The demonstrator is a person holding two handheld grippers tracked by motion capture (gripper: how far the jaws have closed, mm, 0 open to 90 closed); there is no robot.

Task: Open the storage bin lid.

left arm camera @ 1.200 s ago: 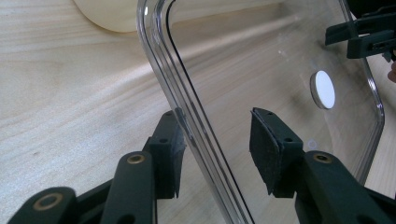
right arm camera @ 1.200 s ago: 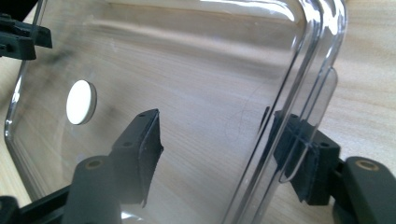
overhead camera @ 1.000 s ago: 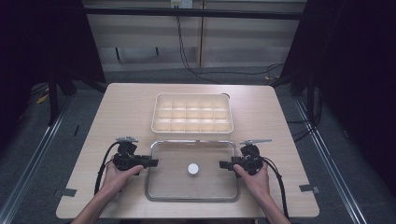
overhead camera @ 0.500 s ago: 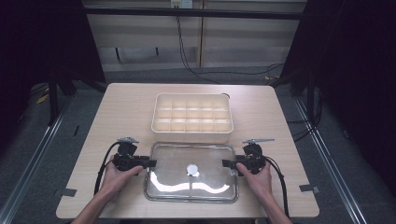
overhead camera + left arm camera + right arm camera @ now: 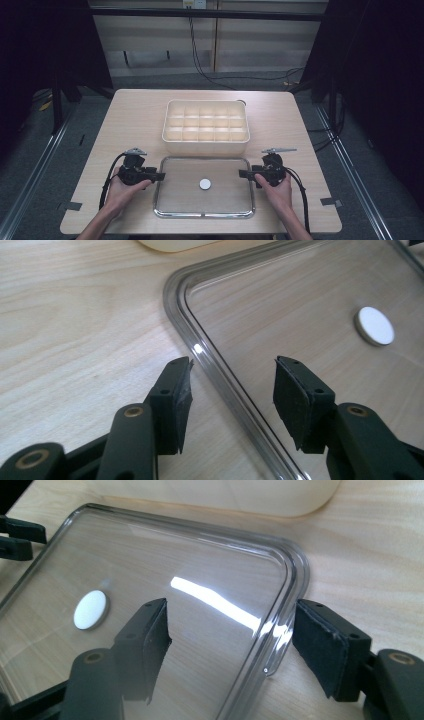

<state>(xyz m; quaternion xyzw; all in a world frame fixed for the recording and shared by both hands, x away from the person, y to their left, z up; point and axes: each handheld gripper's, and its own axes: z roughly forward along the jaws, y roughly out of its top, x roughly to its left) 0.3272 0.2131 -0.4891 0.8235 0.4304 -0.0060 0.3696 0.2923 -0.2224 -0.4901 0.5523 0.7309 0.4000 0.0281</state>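
A clear lid [image 5: 185, 200] with a white round knob [image 5: 205, 184] lies flat on the table in front of me. My left gripper [image 5: 161, 176] is at its left edge. In the left gripper view the lid's rim [image 5: 200, 350] runs between the left gripper's [image 5: 232, 365] jaws, which have just been opening and touch nothing. My right gripper [image 5: 242, 174] is at the lid's right edge. Its [image 5: 232, 607] jaws have just been closing a little; the rim [image 5: 287, 630] sits between them with a gap on both sides.
A cream box [image 5: 206, 127] with several compartments stands just behind the lid. Bare wooden table [image 5: 135, 115] lies to the left and right of it. Cables trail from both grippers toward the table's near edge. Dark floor surrounds the table.
The lid has come down slightly toward me and now lies flat, without the earlier glare. The left jaws have spread off its rim. Both hands stay in place.
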